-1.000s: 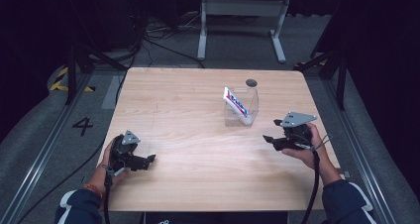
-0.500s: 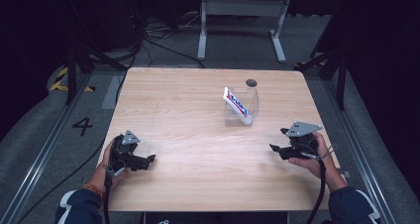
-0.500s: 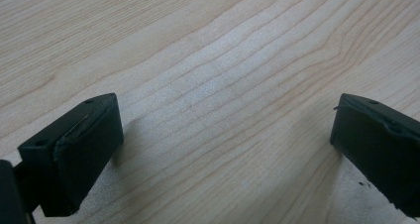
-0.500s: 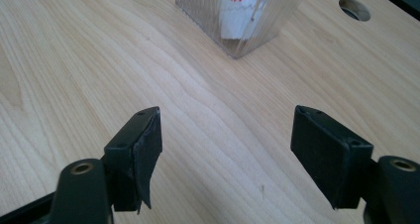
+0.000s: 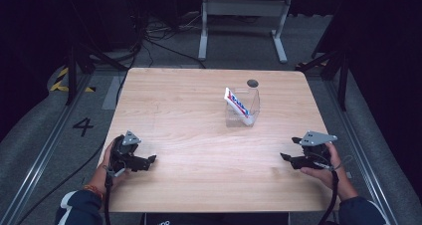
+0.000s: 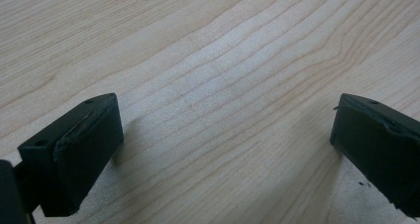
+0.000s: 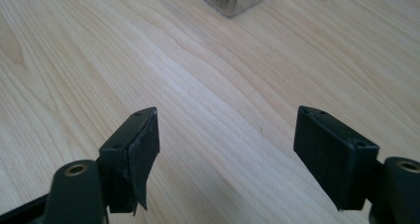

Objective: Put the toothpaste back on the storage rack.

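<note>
Right gripper (image 5: 287, 158), lower right of the high view, has just been opening its jaws; they stand wide with nothing between; left gripper (image 5: 149, 160), lower left, gapes empty too; tube (image 5: 237, 103) leans in the clear box (image 5: 251, 116), upper centre.

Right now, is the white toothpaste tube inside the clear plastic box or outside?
Inside: the white toothpaste tube leans in the clear plastic box, top end above its rim.
</note>
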A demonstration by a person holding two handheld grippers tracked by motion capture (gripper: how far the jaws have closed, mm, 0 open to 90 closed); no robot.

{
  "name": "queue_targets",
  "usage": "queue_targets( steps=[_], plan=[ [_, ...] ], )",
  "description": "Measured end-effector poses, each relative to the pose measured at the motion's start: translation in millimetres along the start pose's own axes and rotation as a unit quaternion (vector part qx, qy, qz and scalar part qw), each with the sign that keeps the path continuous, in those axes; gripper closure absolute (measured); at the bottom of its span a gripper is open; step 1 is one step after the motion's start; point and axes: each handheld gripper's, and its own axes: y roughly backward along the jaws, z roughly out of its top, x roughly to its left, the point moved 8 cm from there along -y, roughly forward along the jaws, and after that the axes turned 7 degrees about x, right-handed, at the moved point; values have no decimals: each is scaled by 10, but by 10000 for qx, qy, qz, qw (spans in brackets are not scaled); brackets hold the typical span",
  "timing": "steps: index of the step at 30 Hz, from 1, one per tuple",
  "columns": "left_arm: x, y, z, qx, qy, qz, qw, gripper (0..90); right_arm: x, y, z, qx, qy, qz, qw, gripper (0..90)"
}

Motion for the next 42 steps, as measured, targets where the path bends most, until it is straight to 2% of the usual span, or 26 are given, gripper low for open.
queue_targets(
  steps=[3, 8, 10, 14, 23, 25, 27, 40, 42],
  plan=[
    [0, 0, 0, -2, 2, 0, 10000, 3, -16, 21, -87, -3, -97, -4, 10000, 256],
    [-3, -1, 0, -3, 20, -8, 10000, 3, -45, 44, -257, -85, -428, 41, 9990, 243],
    [0, 0, 0, -2, 2, 0, 10000, 3, -53, 44, -281, -91, -451, 40, 9989, 240],
    [0, 0, 0, -2, 0, 1, 10000, 3, -82, 52, -429, -63, -689, -33, 9976, 233],
    [0, 0, 0, 0, 2, -2, 10000, 3, -107, 53, -687, 54, -981, -134, 9951, 228],
    [0, 0, 0, -1, 1, -1, 10000, 3, -100, 45, -729, 50, -979, -113, 9951, 225],
    [0, 0, 0, 1, 0, -2, 10000, 3, -91, 40, -759, -36, -1106, -32, 9939, 220],
    [-2, 0, 0, -10, 0, 9, 10000, 3, -96, 43, -771, -21, -1168, 29, 9932, 216],
    [-14, 1, -6, -3, 55, -18, 10000, 3, -98, 43, -774, -11, -1146, 20, 9934, 215]
  ],
)
